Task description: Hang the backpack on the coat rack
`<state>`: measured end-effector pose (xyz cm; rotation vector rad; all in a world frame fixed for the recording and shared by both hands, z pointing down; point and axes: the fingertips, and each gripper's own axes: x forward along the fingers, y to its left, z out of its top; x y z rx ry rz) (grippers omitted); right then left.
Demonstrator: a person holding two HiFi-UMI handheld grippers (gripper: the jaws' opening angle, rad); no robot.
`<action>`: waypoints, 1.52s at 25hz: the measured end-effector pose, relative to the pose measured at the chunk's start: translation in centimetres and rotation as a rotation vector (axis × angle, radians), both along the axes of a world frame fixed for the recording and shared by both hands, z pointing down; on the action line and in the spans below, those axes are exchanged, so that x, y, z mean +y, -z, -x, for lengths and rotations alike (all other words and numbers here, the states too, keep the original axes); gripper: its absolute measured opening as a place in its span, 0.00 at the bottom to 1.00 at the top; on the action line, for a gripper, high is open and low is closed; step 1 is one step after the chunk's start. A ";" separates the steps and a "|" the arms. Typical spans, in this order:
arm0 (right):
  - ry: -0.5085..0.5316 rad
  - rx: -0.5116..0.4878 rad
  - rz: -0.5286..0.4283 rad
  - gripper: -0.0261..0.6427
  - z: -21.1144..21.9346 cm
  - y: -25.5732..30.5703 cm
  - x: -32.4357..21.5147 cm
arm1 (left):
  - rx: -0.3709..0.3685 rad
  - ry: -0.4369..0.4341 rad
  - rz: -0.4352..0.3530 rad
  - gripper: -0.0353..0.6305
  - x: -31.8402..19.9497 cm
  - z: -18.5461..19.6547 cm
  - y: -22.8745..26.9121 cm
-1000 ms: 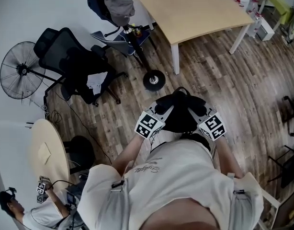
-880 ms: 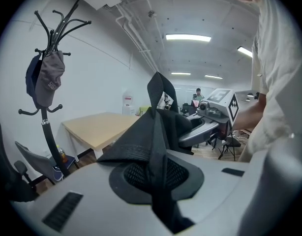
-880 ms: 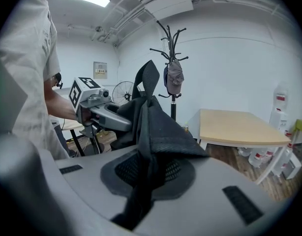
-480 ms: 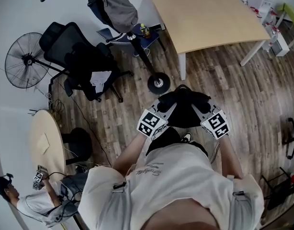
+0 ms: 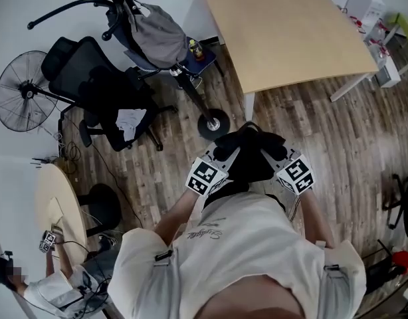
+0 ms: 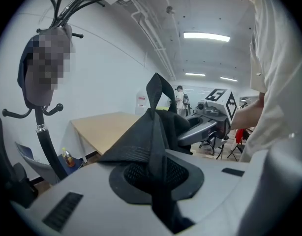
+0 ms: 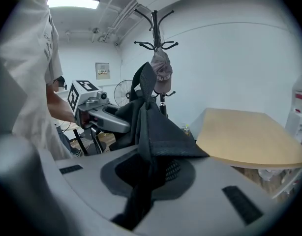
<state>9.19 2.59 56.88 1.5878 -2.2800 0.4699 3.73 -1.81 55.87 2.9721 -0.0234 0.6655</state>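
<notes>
Wood-plank floor (image 5: 157,171) runs underfoot. Closest in, the left hand-held gripper (image 5: 229,154) and right hand-held gripper (image 5: 270,155) each pinch, nearly closed, the black fabric backpack (image 5: 249,159) slung between them, probably so its top loop stands free for hooking. Beyond, well apart, the black metal coat rack (image 5: 189,85) carries a grey bag (image 5: 157,35).

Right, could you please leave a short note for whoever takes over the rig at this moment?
Left tool: shut on the black backpack, strap and fabric pinched between its jaws.
Right tool: shut on the same backpack, from the other side.
Backpack: held up between both tools, in front of the person, not on the rack.
Coat rack: stands ahead beside the wooden table, with a grey bag already hanging on it.
Done: backpack picked up.
Left: bring it to the rack, hang it, then open both tools.
</notes>
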 end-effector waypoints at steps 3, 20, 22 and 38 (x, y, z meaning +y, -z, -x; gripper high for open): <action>0.014 0.010 -0.007 0.09 -1.3 0.6 -2.7 | 0.004 0.019 0.005 0.12 -2.6 -1.1 0.3; 0.382 0.008 -0.020 0.08 -6.9 0.6 -16.6 | -0.011 0.346 -0.029 0.12 -14.5 -5.7 0.7; 0.462 0.011 -0.027 0.08 -7.1 0.6 -18.2 | -0.015 0.420 -0.026 0.12 -15.7 -5.8 0.6; 0.739 -0.045 0.055 0.08 -2.7 -0.4 -23.8 | -0.077 0.679 -0.004 0.12 -19.7 -1.1 0.0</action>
